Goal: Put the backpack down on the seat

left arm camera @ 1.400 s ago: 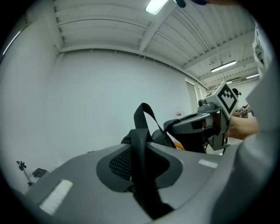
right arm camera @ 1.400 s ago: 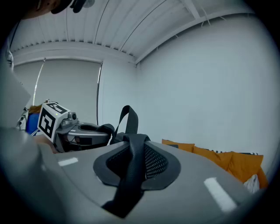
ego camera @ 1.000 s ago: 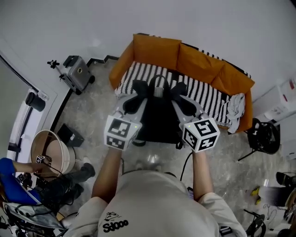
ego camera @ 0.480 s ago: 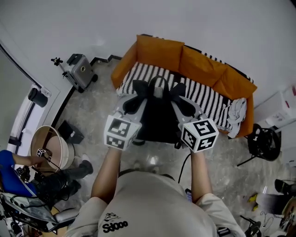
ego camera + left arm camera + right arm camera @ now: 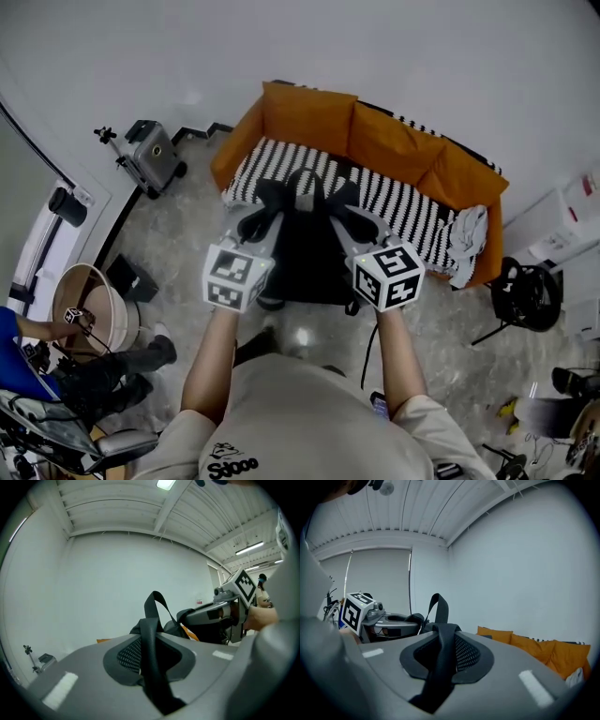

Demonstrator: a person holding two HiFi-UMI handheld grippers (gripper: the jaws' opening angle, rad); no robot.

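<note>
— Black fabric, that backpack [image 5: 309, 253]. It hangs in the air between the two tools, right at the front edge of the striped seat [image 5: 417, 202], toward its left end. I can't tell whether it brushes that edge.

— What has hold of it?

— One strap each. The left tool [image 5: 255, 223] is clamped on the left shoulder strap [image 5: 151, 667], with the band running straight up through its jaws. The right tool [image 5: 354, 223] is clamped the same way on the right shoulder strap [image 5: 440, 660]. No gap shows beside either band.

— And where is the pack from the tools?

— Ahead of them and hanging below, squarely between the pair. They sit side by side at about the same height. I'd say neither hand is nearer, since the load looks evenly shared.

— Which way does it point?

— Its long axis is upright. The carry loop [image 5: 305, 180] is on top, on the sofa side, and the bottom hangs toward the person's feet. The straps lead back to the tools, so I judge the padded back faces the person. That leaves the front facing the orange cushions [image 5: 375, 131].

— So what does setting it down turn on?

— The seat lies beyond the pack, straight ahead of both tools. My guess is the pack must clear the front edge, then both hands lower together so it doesn't tip. The grey cloth [image 5: 466, 244] at the seat's right end is well apart from it.
</note>
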